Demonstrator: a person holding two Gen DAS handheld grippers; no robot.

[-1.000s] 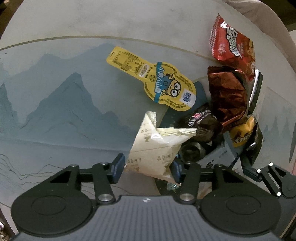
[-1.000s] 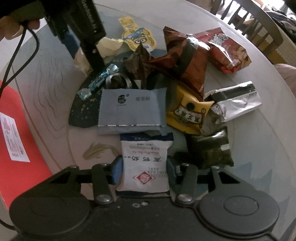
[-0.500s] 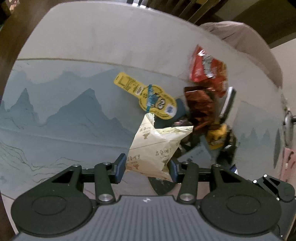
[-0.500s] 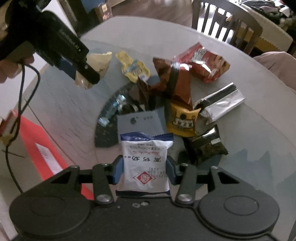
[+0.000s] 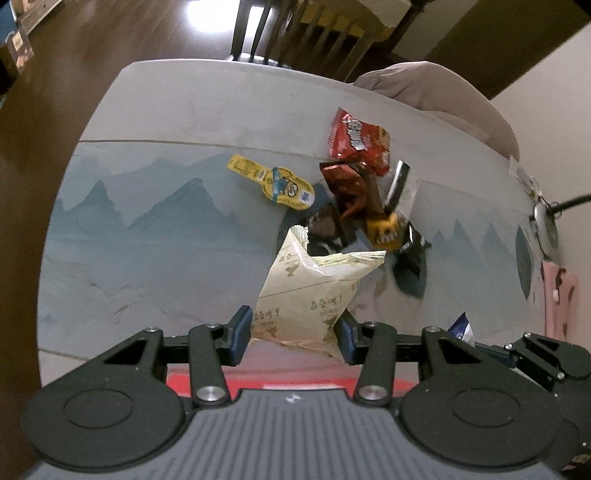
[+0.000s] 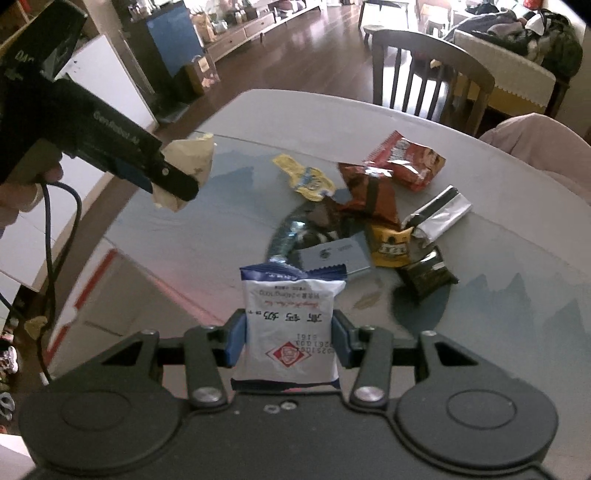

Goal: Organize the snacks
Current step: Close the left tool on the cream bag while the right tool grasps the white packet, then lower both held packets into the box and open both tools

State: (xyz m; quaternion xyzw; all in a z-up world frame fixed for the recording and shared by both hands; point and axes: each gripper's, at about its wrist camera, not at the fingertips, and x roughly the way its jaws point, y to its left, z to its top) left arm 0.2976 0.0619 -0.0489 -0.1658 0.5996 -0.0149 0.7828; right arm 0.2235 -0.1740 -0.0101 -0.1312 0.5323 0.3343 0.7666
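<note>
Both grippers lifted up and back from the snack pile

Over the last second the left gripper (image 5: 293,334) has carried its cream packet (image 5: 310,291) off the pile and high above the worktop (image 5: 184,236), so the worktop's far edge, a chair (image 5: 291,33) and the floor now show. The right gripper (image 6: 288,341) has likewise raised the white-and-blue packet (image 6: 291,325), and the remaining snacks look smaller and farther off, with a red-edged box (image 6: 103,295) now below.

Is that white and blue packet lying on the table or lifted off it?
Lifted: the white and blue packet sits clamped between the right gripper fingers, above the table.
</note>
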